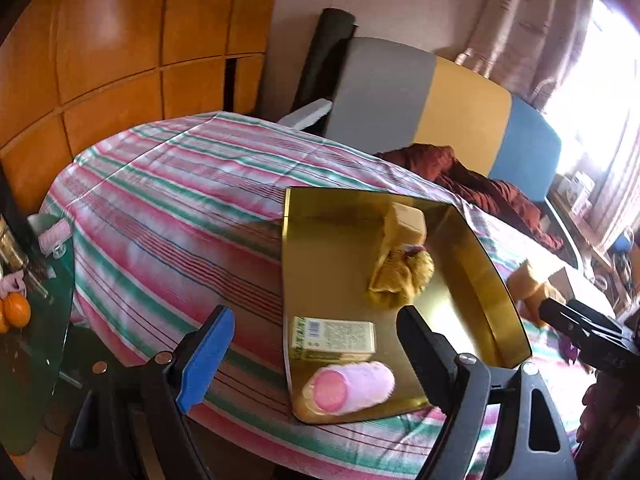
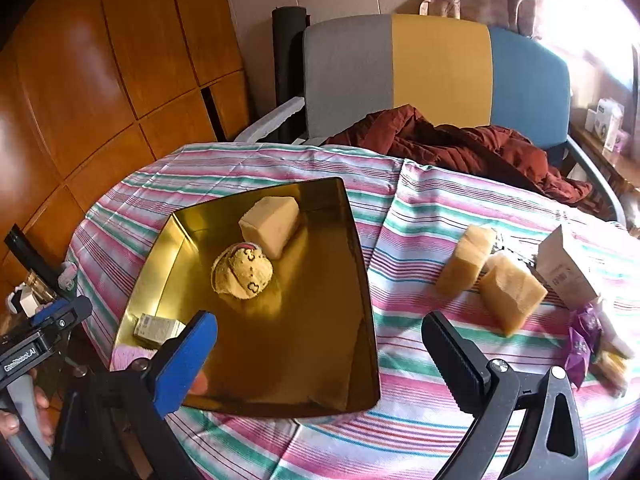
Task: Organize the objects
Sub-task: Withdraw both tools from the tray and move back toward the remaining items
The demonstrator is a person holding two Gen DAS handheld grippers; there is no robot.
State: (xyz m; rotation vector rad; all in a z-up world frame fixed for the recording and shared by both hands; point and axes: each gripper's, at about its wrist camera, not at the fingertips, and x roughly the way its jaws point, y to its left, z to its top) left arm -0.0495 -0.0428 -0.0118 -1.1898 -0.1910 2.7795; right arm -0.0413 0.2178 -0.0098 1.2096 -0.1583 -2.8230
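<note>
A gold tray (image 1: pixel 472 240) (image 2: pixel 312 360) sits on the striped tablecloth. In it lie a yellow sponge block (image 1: pixel 406 222) (image 2: pixel 272 224), a yellow knitted item (image 1: pixel 400 276) (image 2: pixel 242 272), a small printed box (image 1: pixel 334 338) (image 2: pixel 158 330) and a pink roller (image 1: pixel 348 388) (image 2: pixel 128 356). Two more sponge blocks (image 2: pixel 466 258) (image 2: pixel 510 292) lie on the cloth right of the tray. My left gripper (image 1: pixel 316 344) is open and empty over the tray's near end. My right gripper (image 2: pixel 320 344) is open and empty over the tray's near right corner.
A cardboard box (image 2: pixel 564 268) and a purple wrapper (image 2: pixel 586 340) lie at the table's right. A chair (image 2: pixel 440 72) with a dark red garment (image 2: pixel 460 144) stands behind the table. Oranges (image 1: pixel 16 312) sit on a glass side table at the left.
</note>
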